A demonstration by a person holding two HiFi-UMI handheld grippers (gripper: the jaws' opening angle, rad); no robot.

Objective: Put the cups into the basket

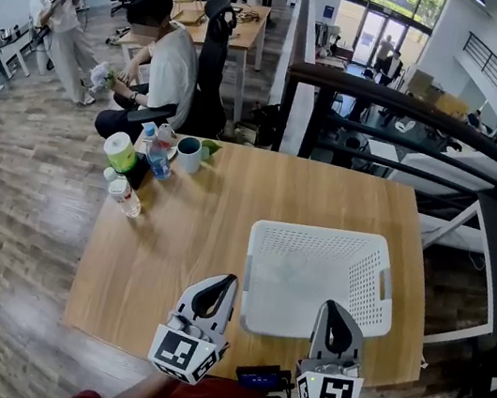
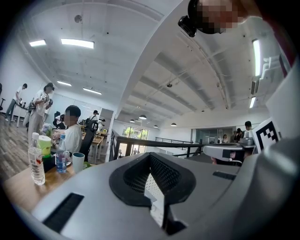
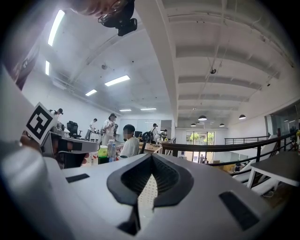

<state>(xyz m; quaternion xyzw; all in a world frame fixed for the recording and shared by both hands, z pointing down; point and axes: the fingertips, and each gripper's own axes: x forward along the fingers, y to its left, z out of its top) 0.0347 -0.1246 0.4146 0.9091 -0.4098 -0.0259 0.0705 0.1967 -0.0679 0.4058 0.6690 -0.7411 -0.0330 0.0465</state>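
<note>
Nearest me, the left gripper and right gripper hang over the near edge of the table. Each has its jaws pressed together with nothing between them, and each gripper view shows only a thin slit with white mesh behind it. Just past their tips sits the basket, one white perforated tub, right of centre, and I can see no cup in it. The cups are well away at the far left corner: a mug and a green-topped cup, so two by my count. They are packed in with two bottles, a blue-label bottle beside the mug and a clear bottle a little nearer me. Beyond the table a seated person has their back to it, and more people stand further off. As I judge it, the main risk is that crowding. If I reach in for either cup with spread jaws, I could clip a bottle and topple it, and the clear one stands right on the approach line. I cannot tell whether the cups hold liquid, so tilting one on the carry might spill it. The jaws are also closed now, and if I arrive that way I would only shove a cup along. The basket looks light, so a knock on its rim could slide it.
</note>
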